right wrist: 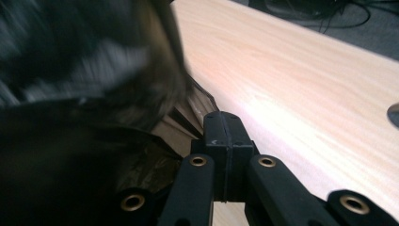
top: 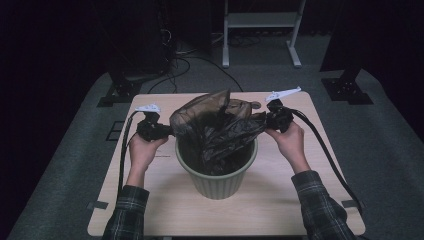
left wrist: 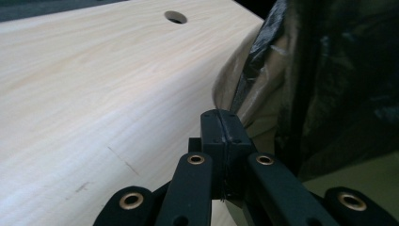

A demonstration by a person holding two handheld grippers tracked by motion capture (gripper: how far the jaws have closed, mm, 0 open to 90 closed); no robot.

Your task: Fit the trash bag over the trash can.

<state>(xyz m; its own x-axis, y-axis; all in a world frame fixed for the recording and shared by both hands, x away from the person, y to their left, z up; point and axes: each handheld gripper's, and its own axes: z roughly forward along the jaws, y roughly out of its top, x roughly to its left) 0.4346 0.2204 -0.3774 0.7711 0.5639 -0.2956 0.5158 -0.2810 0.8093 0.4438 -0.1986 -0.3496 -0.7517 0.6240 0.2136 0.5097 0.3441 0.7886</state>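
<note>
The bag (top: 220,122) hangs over the bin (top: 216,172), stretched between your two grippers, its dark crumpled middle sagging down into the bin's mouth. Your left gripper (top: 167,131) sits just left of the bin's rim with its jaws clenched tight together; in the left gripper view the pads (left wrist: 221,127) meet with no gap, and the bag's brownish edge (left wrist: 244,89) lies right against them, though you cannot tell from there whether film is pinched between them. From above, the bag's left edge runs straight to that gripper's tip. Your right gripper (top: 267,121) is just right of the bin and a little beyond its rim, jaws likewise pressed shut; in the right gripper view (right wrist: 223,129) the bag (right wrist: 94,94) bunches up against the closed pads, blurred.

The bin stands near the middle of the table (top: 150,210). Beyond the bin, a round hole (left wrist: 175,17) sits in the tabletop. Cables (top: 325,145) trail from both grippers past the bin toward you. Behind the table, beyond the bin, a white frame (top: 260,30) stands on the floor.
</note>
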